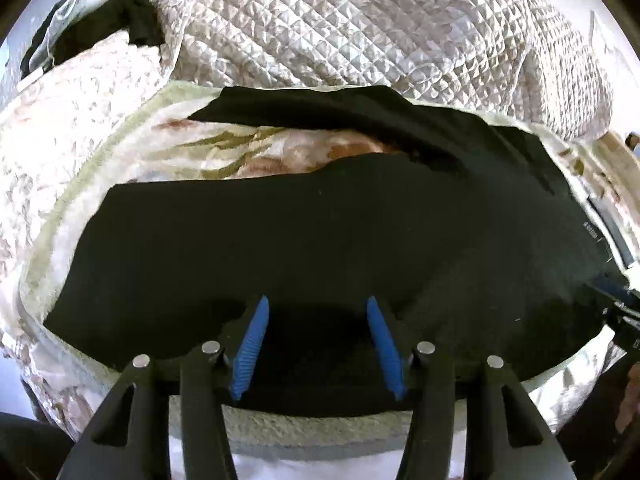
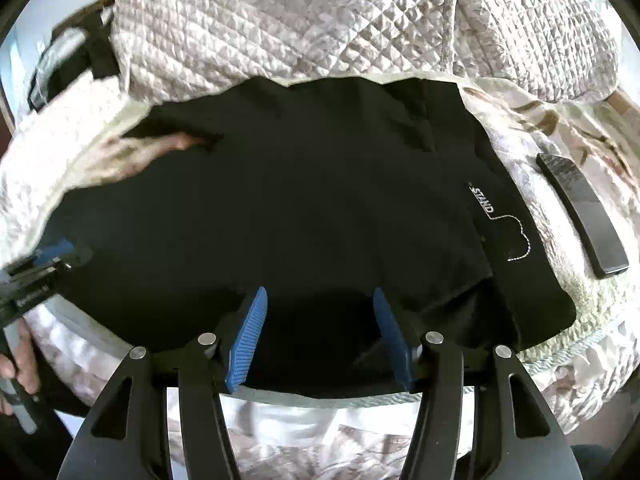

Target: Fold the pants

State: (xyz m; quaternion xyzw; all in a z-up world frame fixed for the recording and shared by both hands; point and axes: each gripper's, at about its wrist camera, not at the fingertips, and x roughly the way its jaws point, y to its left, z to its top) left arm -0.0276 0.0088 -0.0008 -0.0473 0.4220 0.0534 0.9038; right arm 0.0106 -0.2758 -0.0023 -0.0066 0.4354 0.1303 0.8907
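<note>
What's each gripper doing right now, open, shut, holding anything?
Left gripper: open, pads apart over the black pants, gripping nothing.
Right gripper: open, above the pants near the waist end, gripping nothing.

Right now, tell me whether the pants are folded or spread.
Spread: the pants lie flat on the bed, legs apart with bedding showing between them.

Black pants (image 1: pixel 304 240) with white stitched lettering, pale quilted blanket (image 1: pixel 340 20), leaf-patterned bedspread (image 1: pixel 240 148), blue-padded jaws.
</note>
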